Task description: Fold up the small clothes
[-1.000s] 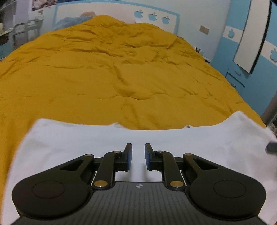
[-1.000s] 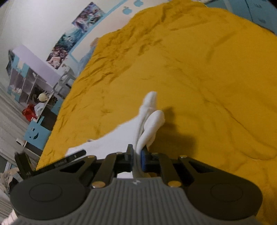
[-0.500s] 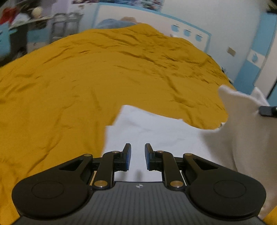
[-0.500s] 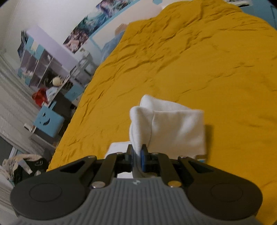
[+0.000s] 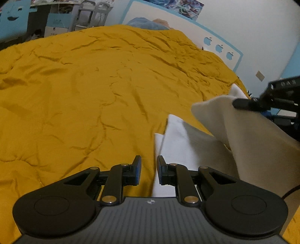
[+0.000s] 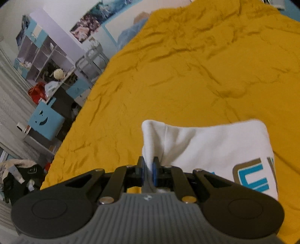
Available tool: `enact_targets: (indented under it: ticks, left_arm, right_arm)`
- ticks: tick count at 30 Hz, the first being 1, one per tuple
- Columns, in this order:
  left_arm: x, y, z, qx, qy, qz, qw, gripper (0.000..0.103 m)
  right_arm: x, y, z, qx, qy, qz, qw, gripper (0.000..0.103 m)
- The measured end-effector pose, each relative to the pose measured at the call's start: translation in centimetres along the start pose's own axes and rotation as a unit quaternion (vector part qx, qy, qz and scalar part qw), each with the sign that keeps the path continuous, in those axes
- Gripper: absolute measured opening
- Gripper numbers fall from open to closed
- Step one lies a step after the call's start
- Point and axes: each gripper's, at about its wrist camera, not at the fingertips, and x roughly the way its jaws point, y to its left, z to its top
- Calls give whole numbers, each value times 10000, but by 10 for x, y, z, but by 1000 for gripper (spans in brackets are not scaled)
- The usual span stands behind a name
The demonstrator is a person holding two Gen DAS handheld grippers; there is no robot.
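Covering the whole bed [image 5: 93, 93] is a rumpled mustard-yellow quilt, its creases running toward a blue-trimmed headboard [image 5: 221, 45] with apple cut-outs. Open cube shelves [image 6: 37, 54], posters [image 6: 97, 16] and a blue box [image 6: 46, 122] line the wall at the bedside. The right gripper [image 6: 148, 167] is clamped on a fold of the white garment [image 6: 215, 148], lifting it off the quilt; a blue logo, perhaps lettering, shows on it. The left gripper [image 5: 149, 169] stands slightly parted, holding nothing, above the garment's flat edge

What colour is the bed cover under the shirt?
Mustard yellow bed cover, clearest in the left wrist view.
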Motion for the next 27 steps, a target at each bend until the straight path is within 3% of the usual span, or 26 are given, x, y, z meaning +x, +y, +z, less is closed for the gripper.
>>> enact_targets:
  ticks: [5,10,13,16,19,27]
  left_arm:
    - [3,17,-1,-230,49,-18,9997,19]
    - [-1,21,1,-201,30,-7,9998,19]
    - [-6,20,1,-183,32,86,9998,19]
    - [-20,20,2,-202,14,92,9998,19]
    - [-42,17,2,-218,-117,-57,9997,19]
    - [-85,16,-11,-820,14,-930,9923,21]
  right_arm:
    - [47,24,-29,-313,592,-385,9970,3]
    - [77,24,-53,-457,1130,-348,9919,5]
    - [74,32,-58,-638,1295,-234,9892,12]
    - [47,42,-59,-865,1240,-74,9885,22]
    - [10,48,-55,-1053,1055,293,9884,21]
    - [-91,4,-78,-1408,458,157,9889,23]
